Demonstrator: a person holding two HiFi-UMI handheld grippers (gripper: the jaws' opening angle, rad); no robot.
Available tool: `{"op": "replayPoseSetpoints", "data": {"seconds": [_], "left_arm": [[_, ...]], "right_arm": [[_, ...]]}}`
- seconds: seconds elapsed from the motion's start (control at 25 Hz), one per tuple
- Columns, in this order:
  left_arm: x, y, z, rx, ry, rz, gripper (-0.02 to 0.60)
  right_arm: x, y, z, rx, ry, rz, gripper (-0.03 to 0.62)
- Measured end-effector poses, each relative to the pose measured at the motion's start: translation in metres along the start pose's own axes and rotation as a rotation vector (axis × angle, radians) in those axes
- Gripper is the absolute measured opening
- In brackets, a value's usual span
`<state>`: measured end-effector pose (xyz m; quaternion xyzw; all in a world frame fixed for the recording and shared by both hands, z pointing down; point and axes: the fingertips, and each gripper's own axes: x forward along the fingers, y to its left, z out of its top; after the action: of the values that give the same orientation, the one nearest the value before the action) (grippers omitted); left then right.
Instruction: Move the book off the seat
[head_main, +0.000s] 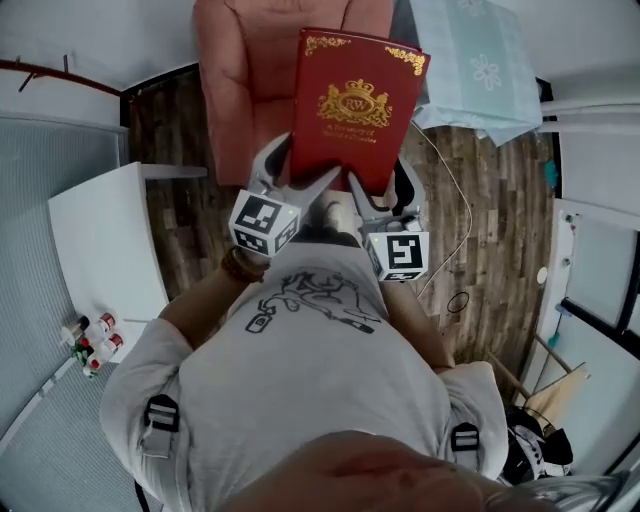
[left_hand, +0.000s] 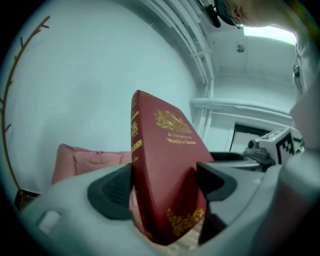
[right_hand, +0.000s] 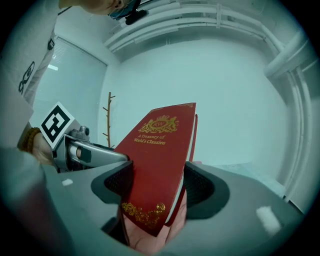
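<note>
A red hardback book (head_main: 355, 100) with gold print is held in the air over a pink armchair seat (head_main: 245, 70), its lower edge gripped from both sides. My left gripper (head_main: 300, 168) is shut on its lower left corner. In the left gripper view, the book (left_hand: 165, 175) stands tilted between the pads of that gripper (left_hand: 162, 192), spine to the left. My right gripper (head_main: 382, 185) is shut on the lower right corner. The right gripper view has the book's cover (right_hand: 155, 160) clamped between the pads of that gripper (right_hand: 159, 187).
A white table (head_main: 105, 240) stands at the left with small bottles (head_main: 92, 340) on its near end. A pale blue patterned cloth (head_main: 480, 60) lies right of the armchair. A thin cable (head_main: 450, 220) runs over the wood floor (head_main: 480, 230). White furniture (head_main: 600, 260) lines the right side.
</note>
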<state>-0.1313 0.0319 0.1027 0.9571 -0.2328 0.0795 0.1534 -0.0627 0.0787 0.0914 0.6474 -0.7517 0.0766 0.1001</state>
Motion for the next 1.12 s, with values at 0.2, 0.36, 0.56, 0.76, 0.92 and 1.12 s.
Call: {"op": "replayPoseSetpoints", "data": {"seconds": [0.2, 0.36, 0.56, 0.76, 0.92, 1.12], "left_arm": [[0.045, -0.068, -0.001, 0.038, 0.041, -0.158, 0.391], [0.068, -0.119, -0.01, 0.061, 0.076, -0.28, 0.391], [0.098, -0.198, -0.023, 0.099, 0.123, -0.446, 0.391], [0.119, -0.266, -0.039, 0.126, 0.151, -0.526, 0.391], [0.133, -0.316, -0.048, 0.144, 0.168, -0.562, 0.391], [0.153, -0.361, -0.055, 0.154, 0.175, -0.58, 0.391]], "right_arm": [[-0.059, -0.054, -0.01, 0.046, -0.012, -0.159, 0.318], [-0.105, -0.083, -0.022, 0.075, -0.002, -0.29, 0.318], [-0.176, -0.122, -0.042, 0.134, 0.009, -0.462, 0.318], [-0.235, -0.155, -0.058, 0.16, -0.012, -0.544, 0.318], [-0.279, -0.181, -0.069, 0.177, -0.024, -0.587, 0.318], [-0.316, -0.212, -0.079, 0.187, -0.037, -0.602, 0.318]]}}
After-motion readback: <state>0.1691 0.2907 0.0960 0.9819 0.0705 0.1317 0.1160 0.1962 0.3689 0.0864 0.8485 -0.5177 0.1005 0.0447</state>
